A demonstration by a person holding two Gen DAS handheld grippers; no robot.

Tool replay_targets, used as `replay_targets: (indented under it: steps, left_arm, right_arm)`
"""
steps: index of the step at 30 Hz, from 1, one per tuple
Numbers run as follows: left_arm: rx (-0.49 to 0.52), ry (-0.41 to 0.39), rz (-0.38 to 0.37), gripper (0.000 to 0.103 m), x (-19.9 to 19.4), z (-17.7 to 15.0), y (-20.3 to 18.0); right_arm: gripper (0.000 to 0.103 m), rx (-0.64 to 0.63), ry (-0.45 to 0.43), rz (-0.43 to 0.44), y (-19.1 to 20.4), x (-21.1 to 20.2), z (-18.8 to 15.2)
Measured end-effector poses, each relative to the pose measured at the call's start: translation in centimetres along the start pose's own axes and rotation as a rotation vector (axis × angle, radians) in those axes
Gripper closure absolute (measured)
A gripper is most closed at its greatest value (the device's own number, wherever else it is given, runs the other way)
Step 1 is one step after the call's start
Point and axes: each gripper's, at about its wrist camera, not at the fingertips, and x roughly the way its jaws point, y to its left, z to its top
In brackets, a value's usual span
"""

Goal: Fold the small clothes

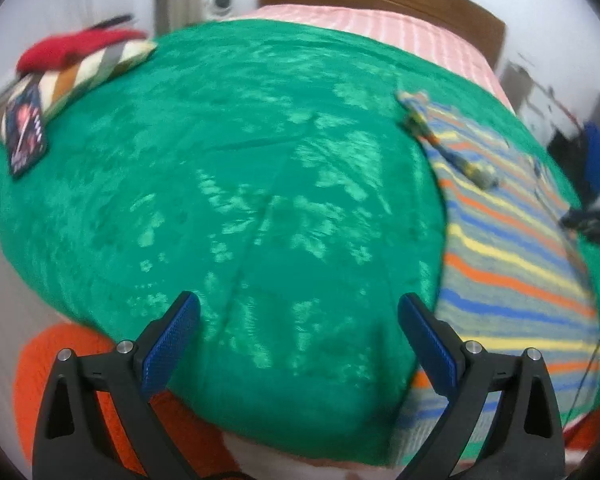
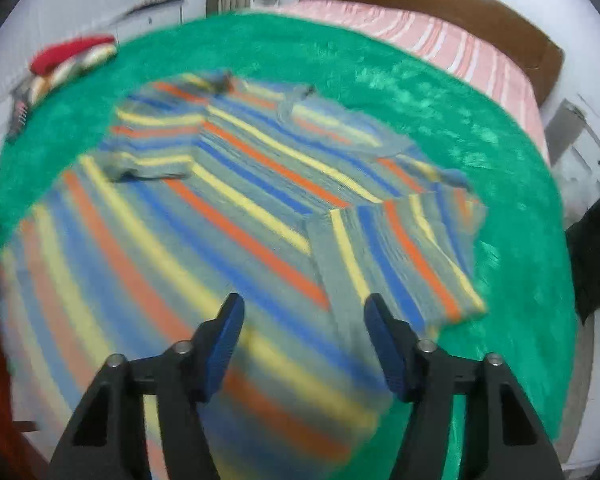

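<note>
A: On the green plush blanket (image 2: 460, 128) the striped knit sweater (image 2: 259, 184) lies spread, its body flat, one sleeve (image 2: 404, 256) folded in across the right side and the other sleeve (image 2: 151, 148) folded in at the upper left.

B: And the tools?

A: The right gripper (image 2: 304, 320) hangs above the sweater's near part, jaws parted, nothing between them; the cloth under it is blurred. The left gripper (image 1: 297, 320) stands wide open over bare blanket, the sweater's edge (image 1: 512, 240) just to its right. Neither holds any fabric.

B: So which step is this?

A: It looks like the pause between folds: sleeves in, body not yet doubled over. The next move probably calls for both grippers to come down on the near hem, one at each corner, pinch it, and carry it up toward the collar evenly so the sleeves stay tucked.

B: Anything nearby?

A: A stack of folded clothes (image 2: 67, 64) sits at the blanket's far left edge, and a pink striped sheet (image 2: 460, 52) shows beyond it.
</note>
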Motion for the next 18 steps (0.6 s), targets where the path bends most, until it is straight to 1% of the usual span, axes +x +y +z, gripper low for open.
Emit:
replay_targets:
  steps: [1, 2, 3, 4, 5, 6, 8, 9, 10, 11, 12, 14, 16, 18]
  left_arm:
    - [-0.023, 0.003, 0.0, 0.004, -0.1, 0.0, 0.6]
    - [-0.037, 0.012, 0.0, 0.004, 0.1, 0.0, 0.9]
    - [-0.046, 0.018, -0.001, 0.004, 0.2, -0.1, 1.1]
    - [-0.059, 0.026, -0.005, 0.004, 0.4, -0.2, 1.4]
    - [-0.076, 0.034, -0.01, 0.004, 0.6, -0.3, 1.6]
    - [-0.084, 0.037, -0.012, 0.004, 0.7, -0.3, 1.7]
    - [-0.098, 0.045, -0.012, 0.004, 1.0, -0.3, 1.9]
    - [-0.099, 0.046, -0.01, 0.004, 1.1, -0.4, 1.9]
    - [-0.097, 0.046, -0.005, 0.004, 1.1, -0.4, 1.9]
    - [-0.093, 0.045, -0.001, 0.004, 1.2, -0.5, 1.8]
    - [-0.086, 0.044, 0.005, 0.004, 1.2, -0.5, 1.6]
    - [-0.074, 0.044, 0.014, 0.004, 1.3, -0.6, 1.2]
    - [-0.067, 0.046, 0.023, 0.004, 1.6, -0.5, 0.9]
    - [-0.059, 0.05, 0.035, 0.004, 1.9, -0.5, 0.6]
  right_arm:
    - [0.047, 0.025, 0.034, 0.002, -0.8, 2.4, 0.5]
    - [0.06, 0.057, 0.057, 0.012, -1.5, 3.3, 0.2]
    - [0.068, 0.123, 0.078, 0.04, -2.8, 4.4, 0.2]
    - [0.095, 0.209, 0.068, 0.068, -4.5, 4.5, 0.0]
    - [0.1, 0.237, 0.066, 0.06, -5.3, 4.2, 0.2]
    - [0.1, 0.267, 0.054, 0.052, -6.6, 3.4, -0.1]
    - [0.1, 0.327, -0.002, -0.014, -10.0, 0.8, -1.1]
    - [0.1, 0.381, -0.027, -0.054, -12.5, -0.7, -1.8]
    - [0.1, 0.47, -0.051, -0.125, -16.2, -2.6, -3.3]
    - [0.1, 0.52, -0.06, -0.168, -18.1, -3.7, -4.0]
    - [0.1, 0.608, -0.063, -0.24, -21.6, -5.2, -5.9]
    - [0.1, 0.71, -0.048, -0.286, -25.1, -6.5, -8.1]
    - [0.1, 0.782, -0.001, -0.316, -27.6, -6.9, -10.6]
    - [0.1, 0.803, 0.019, -0.349, -28.2, -6.7, -12.0]
